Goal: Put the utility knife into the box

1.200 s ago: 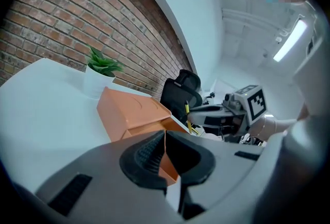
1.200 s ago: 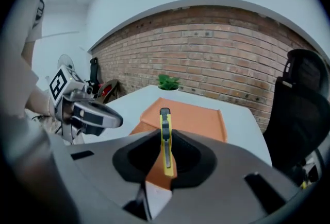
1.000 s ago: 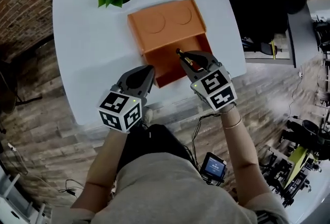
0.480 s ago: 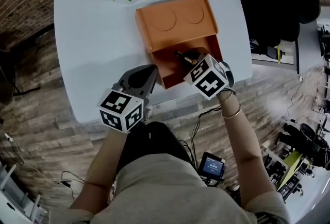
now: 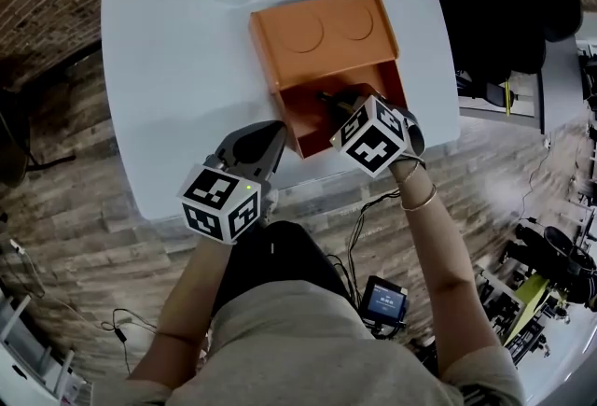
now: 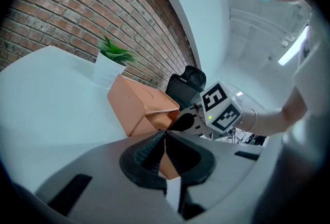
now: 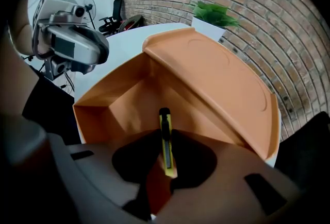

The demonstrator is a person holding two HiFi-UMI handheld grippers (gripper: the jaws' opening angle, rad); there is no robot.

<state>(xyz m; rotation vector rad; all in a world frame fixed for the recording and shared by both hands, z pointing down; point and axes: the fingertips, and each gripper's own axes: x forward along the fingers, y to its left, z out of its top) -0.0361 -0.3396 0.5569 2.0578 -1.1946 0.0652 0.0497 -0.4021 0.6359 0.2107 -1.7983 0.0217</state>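
Utility knife (image 7: pixel 165 141) clamped between my right fingers (image 7: pixel 195 160), pointing into the open orange box (image 7: pixel 124 97) beyond them, my left fingers (image 6: pixel 140 155) together, empty

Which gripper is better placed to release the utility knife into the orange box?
Right. The right gripper grips the utility knife, pointing down into the open box; the left gripper is shut, empty, short of the box.

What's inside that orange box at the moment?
Only the yellow utility knife, held by the right gripper, pointing down into the box. The floor beneath the gripper is covered, so unseen.
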